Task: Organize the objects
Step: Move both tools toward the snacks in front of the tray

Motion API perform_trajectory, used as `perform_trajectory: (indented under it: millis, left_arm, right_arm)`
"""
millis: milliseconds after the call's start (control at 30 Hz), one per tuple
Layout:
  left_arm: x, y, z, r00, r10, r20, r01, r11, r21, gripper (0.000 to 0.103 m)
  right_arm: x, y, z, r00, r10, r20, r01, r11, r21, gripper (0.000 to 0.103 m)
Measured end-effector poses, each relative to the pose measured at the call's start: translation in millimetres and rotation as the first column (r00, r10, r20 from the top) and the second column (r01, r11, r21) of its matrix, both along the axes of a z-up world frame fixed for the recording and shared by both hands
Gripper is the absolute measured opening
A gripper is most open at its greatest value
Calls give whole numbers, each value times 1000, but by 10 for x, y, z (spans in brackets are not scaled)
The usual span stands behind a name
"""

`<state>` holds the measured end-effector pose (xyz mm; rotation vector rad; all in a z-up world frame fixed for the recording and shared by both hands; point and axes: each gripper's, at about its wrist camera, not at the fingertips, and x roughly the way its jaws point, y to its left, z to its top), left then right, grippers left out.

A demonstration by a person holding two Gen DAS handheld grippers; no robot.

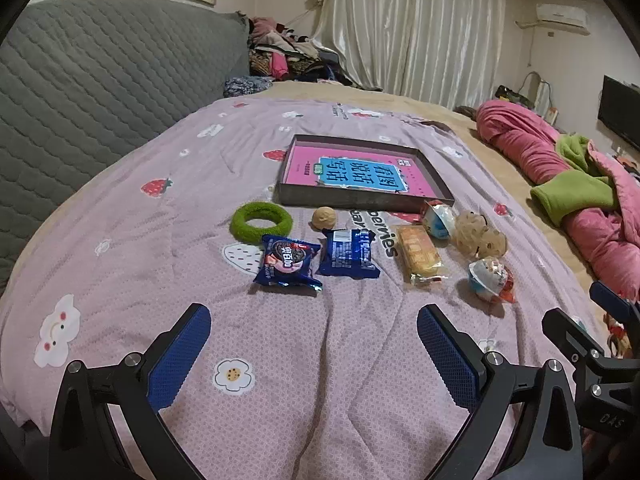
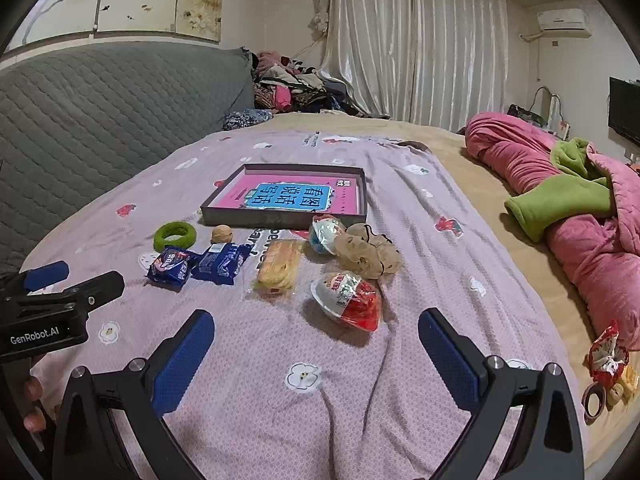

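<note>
Well ahead of the right hand-held gripper (image 2: 316, 354), snacks (image 2: 280, 266)

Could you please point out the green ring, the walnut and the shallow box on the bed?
green ring (image 1: 261, 224): left wrist view, on its fuzzy band.
walnut (image 1: 324, 218): left wrist view, on its shell.
shallow box (image 2: 280, 218): right wrist view, on its near wall.

Both fisheye views sit low over the near end of the bed (image 1: 120, 216), tilted down and facing its far side and the curtain (image 1: 400, 20). The left wrist view looks from the left, the right wrist view from just beside it on the right. Each frames its own blue fingers (image 1: 180, 356) at the bottom. Both share the shallow box (image 1: 360, 200) and the row of snacks (image 2: 276, 268).
</note>
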<state>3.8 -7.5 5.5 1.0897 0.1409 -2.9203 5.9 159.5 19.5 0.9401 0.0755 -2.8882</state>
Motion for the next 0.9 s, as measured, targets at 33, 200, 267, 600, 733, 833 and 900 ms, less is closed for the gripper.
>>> perform_trajectory:
  millis: [33,200,267,600,733,833,900]
  left_arm:
    - [-1,0,-4,1000,0,0,0,1000,1,103]
    - [-13,6,-6,1000,7,2,-7,1000,-10,103]
    - [-9,8,-6,1000,3,1,-3,1000,-5,103]
    - [45,-6,47,1000,-13,-1,13,999,37,103]
    - [89,5,107,1000,-13,-14,13,999,33,103]
    - [104,5,167,1000,-16,-25,17,999,30,103]
    - [96,9,212,1000,-14,-28,15,999,31,103]
  right_arm:
    - [1,0,-3,1000,-1,1,1,1000,-2,103]
    - [3,22,8,1000,-4,-3,4,1000,-15,103]
    - [8,24,19,1000,-4,-4,4,1000,-19,103]
    - [73,18,126,999,17,-31,-18,999,-32,103]
    - [88,18,191,999,21,-43,-22,999,-30,103]
    - [84,19,263,998,30,-56,-31,999,-19,103]
    - [83,17,318,997,26,-74,-27,1000,-11,103]
